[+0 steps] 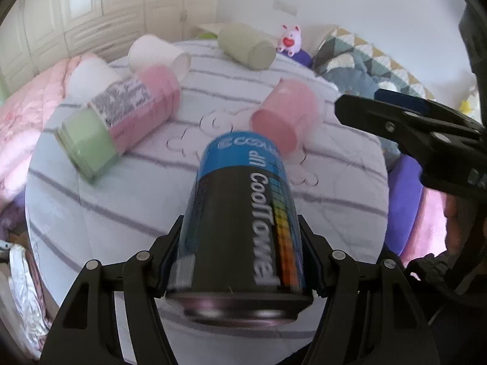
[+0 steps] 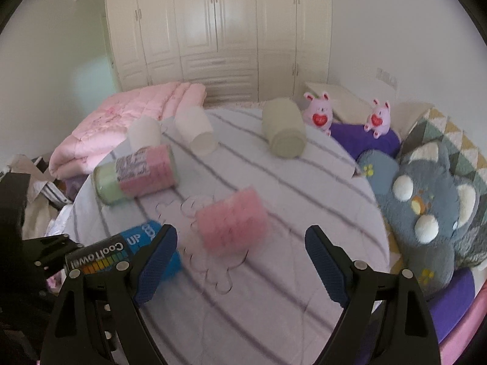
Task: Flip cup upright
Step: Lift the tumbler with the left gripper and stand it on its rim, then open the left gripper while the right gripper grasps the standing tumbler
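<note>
Cup [image 1: 243,213]: black-blue, clamped in left gripper [image 1: 240,258] above striped bedcover [image 1: 127,206], base cut off below | right gripper [image 2: 240,261]: spread wide, holding nothing | pink cup [image 2: 231,222]: motion-blurred, outline unclear

Setting: a home bedroom.
You face a bed [image 2: 274,200] in striped sheets, cream wardrobe [image 2: 219,30] behind, folded pink quilt [image 2: 127,121], plush toys [image 2: 318,114].

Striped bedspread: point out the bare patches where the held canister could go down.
Free: the near striped bedspread between the pink cup and the open right gripper. Also free: the middle strip between the olive cup and the pink cup. Crowded: far left, around the pink-green canister and white cups.
</note>
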Demonstrator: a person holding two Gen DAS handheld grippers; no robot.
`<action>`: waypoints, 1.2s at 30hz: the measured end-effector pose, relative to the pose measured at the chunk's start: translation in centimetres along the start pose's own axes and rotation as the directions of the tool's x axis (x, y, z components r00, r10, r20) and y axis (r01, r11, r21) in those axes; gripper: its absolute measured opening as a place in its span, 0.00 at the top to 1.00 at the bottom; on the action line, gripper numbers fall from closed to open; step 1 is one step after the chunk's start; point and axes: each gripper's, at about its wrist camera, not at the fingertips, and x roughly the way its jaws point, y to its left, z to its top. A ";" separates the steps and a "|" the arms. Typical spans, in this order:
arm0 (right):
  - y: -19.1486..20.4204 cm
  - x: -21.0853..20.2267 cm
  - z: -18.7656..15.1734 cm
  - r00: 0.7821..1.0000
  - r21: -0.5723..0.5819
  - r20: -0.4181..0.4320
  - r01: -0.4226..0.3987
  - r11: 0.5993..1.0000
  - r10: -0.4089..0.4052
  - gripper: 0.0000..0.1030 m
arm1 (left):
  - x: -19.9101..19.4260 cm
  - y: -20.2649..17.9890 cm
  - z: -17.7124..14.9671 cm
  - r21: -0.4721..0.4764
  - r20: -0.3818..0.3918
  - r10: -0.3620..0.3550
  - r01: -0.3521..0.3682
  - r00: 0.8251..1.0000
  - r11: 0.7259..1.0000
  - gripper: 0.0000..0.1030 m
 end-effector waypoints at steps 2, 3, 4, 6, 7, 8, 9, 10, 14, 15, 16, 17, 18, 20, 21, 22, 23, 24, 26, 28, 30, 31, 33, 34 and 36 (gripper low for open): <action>0.1 0.1 -0.4 1.000 0.017 -0.023 -0.020 1.000 0.020 0.15 | 0.2 -0.1 -0.2 -0.001 -0.024 0.014 -0.014 1.000 1.000 0.32; 0.1 0.2 -0.6 0.999 0.032 -0.035 -0.037 0.999 0.038 0.15 | -0.1 -0.1 -0.3 -0.005 -0.018 0.024 -0.024 1.000 1.000 0.31; 0.1 0.3 -0.8 0.997 0.048 -0.049 -0.052 0.997 0.055 0.15 | -0.3 0.0 -0.5 -0.009 -0.012 0.025 -0.025 1.000 1.000 0.27; 0.2 0.5 -1.0 0.994 0.080 -0.073 -0.077 0.994 0.083 0.15 | -1.2 0.1 -0.6 -0.025 0.008 0.015 -0.015 1.000 1.000 0.24; 0.1 0.6 -1.1 0.990 0.103 -0.090 -0.098 0.990 0.107 0.15 | -1.6 0.1 -0.6 -0.027 0.016 0.011 -0.010 1.000 1.000 0.22; 0.0 0.8 -1.1 0.987 0.122 -0.098 -0.115 0.986 0.128 0.15 | -1.9 0.2 -0.8 -0.026 0.020 0.008 -0.007 1.000 1.000 0.19; 0.1 0.9 -1.2 0.983 0.142 -0.108 -0.132 0.981 0.148 0.15 | -2.3 0.3 -0.8 -0.025 0.022 0.008 -0.007 1.000 1.000 0.18; 0.2 1.0 -1.3 0.978 0.161 -0.118 -0.150 0.975 0.170 0.15 | -2.6 0.3 -0.9 -0.021 0.023 0.009 -0.008 1.000 1.000 0.17; 0.9 1.6 -1.5 0.950 0.239 -0.157 -0.230 0.944 0.271 0.15 | -3.9 0.2 -1.3 0.015 0.019 0.010 -0.010 1.000 1.000 0.15; 1.0 1.8 -1.6 0.942 0.257 -0.165 -0.245 0.935 0.292 0.15 | -4.2 0.2 -1.4 0.027 0.018 0.013 -0.014 1.000 1.000 0.15; 1.1 2.0 -1.7 0.930 0.284 -0.176 -0.265 0.921 0.322 0.15 | -4.5 0.2 -1.6 0.040 0.013 0.018 -0.019 1.000 0.999 0.15; 1.2 2.3 -1.8 0.922 0.305 -0.188 -0.274 0.912 0.340 0.15 | -4.6 0.1 -1.7 0.048 0.014 0.027 -0.028 1.000 0.998 0.15; 1.4 2.6 -1.9 0.914 0.322 -0.198 -0.281 0.904 0.354 0.15 | -4.7 0.1 -1.7 0.054 0.015 0.033 -0.034 0.999 0.998 0.15; 1.6 3.1 -2.0 0.901 0.353 -0.208 -0.293 0.888 0.380 0.15 | -4.7 0.1 -1.8 0.062 0.007 0.022 -0.023 1.000 0.998 0.15; 1.7 3.5 -2.1 0.895 0.370 -0.218 -0.294 0.882 0.389 0.15 | -4.7 0.2 -1.8 0.065 0.003 0.016 -0.016 1.000 0.998 0.15; 1.7 3.7 -2.1 0.889 0.383 -0.226 -0.295 0.876 0.398 0.15 | -4.6 0.2 -1.8 0.069 -0.002 0.013 -0.013 1.000 0.998 0.15; 1.8 4.1 -2.2 0.881 0.404 -0.234 -0.297 0.866 0.411 0.15 | -4.5 0.3 -1.9 0.073 -0.006 0.013 -0.013 1.000 0.997 0.15; 1.8 4.5 -2.3 0.875 0.420 -0.242 -0.295 0.858 0.419 0.15 | -4.4 0.3 -1.9 0.078 -0.010 0.016 -0.016 1.000 0.997 0.15; 1.9 5.1 -2.5 0.864 0.446 -0.255 -0.292 0.846 0.433 0.15 | -4.2 0.4 -1.8 0.083 -0.018 0.020 -0.018 1.000 0.996 0.15; 1.9 5.7 -2.6 0.856 0.469 -0.266 -0.288 0.835 0.444 0.15 | -4.0 0.6 -1.8 0.083 -0.024 0.016 -0.014 1.000 0.996 0.15; 1.9 6.4 -2.7 0.844 0.494 -0.281 -0.282 0.823 0.458 0.15 | -3.8 0.7 -1.7 0.082 -0.029 0.008 -0.006 1.000 0.997 0.15; 1.9 6.7 -2.8 0.836 0.510 -0.283 -0.283 0.812 0.469 0.15 | -3.6 0.8 -1.6 0.082 -0.031 0.003 -0.001 1.000 0.997 0.15; 2.0 7.3 -2.8 0.823 0.533 -0.282 -0.293 0.794 0.493 0.15 | -3.4 1.1 -1.5 0.079 -0.038 -0.003 0.006 0.999 0.997 0.15; 2.1 7.5 -2.8 0.818 0.542 -0.280 -0.297 0.786 0.502 0.15 | -3.2 1.1 -1.4 0.079 -0.043 -0.001 0.005 0.999 0.997 0.15; 2.2 8.0 -2.8 0.807 0.556 -0.281 -0.304 0.773 0.519 0.15 | -2.9 1.2 -1.3 0.080 -0.052 -0.005 0.009 0.999 0.997 0.15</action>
